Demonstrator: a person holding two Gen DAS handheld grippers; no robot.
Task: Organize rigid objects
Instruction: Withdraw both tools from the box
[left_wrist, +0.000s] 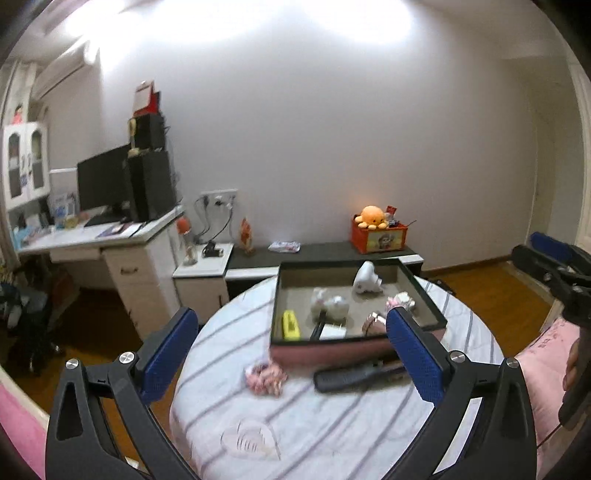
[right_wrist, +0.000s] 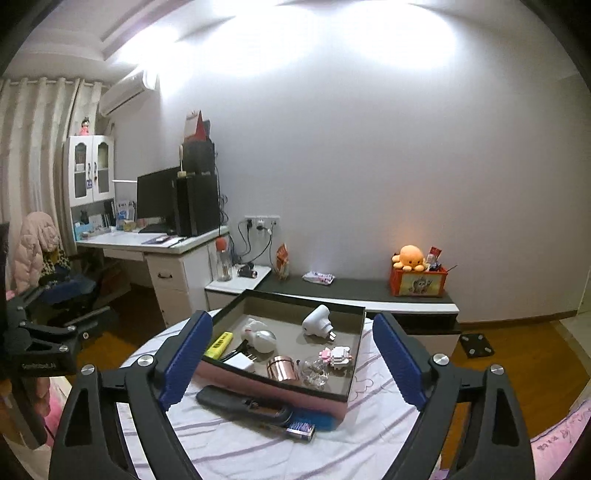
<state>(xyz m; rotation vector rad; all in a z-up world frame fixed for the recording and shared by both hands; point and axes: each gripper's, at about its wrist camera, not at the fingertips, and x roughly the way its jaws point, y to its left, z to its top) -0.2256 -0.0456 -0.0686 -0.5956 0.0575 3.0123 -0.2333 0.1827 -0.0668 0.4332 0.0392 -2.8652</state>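
Observation:
A shallow pink-sided box (right_wrist: 273, 386) (left_wrist: 332, 350) stands on a round table with a striped cloth (right_wrist: 236, 446) (left_wrist: 295, 417). In the box lie a white plug adapter (right_wrist: 318, 320), a yellow highlighter (right_wrist: 218, 345), a white rabbit figure (right_wrist: 258, 334), a copper cylinder (right_wrist: 282, 368), a clear ball (right_wrist: 314, 373) and a pink block toy (right_wrist: 338, 356). A black hairbrush (right_wrist: 251, 406) (left_wrist: 354, 376) lies on the cloth in front of the box. A pink scrunchie (left_wrist: 266, 376) lies left of it. My left gripper (left_wrist: 291, 354) and right gripper (right_wrist: 291, 365) are both open and empty above the table's near side.
A low dark bench (right_wrist: 369, 291) behind the table holds an orange box with an octopus plush (right_wrist: 417, 273). A white desk with a monitor (right_wrist: 159, 229) stands at the left, with a chair (right_wrist: 62, 288) beside it. Wooden floor surrounds the table.

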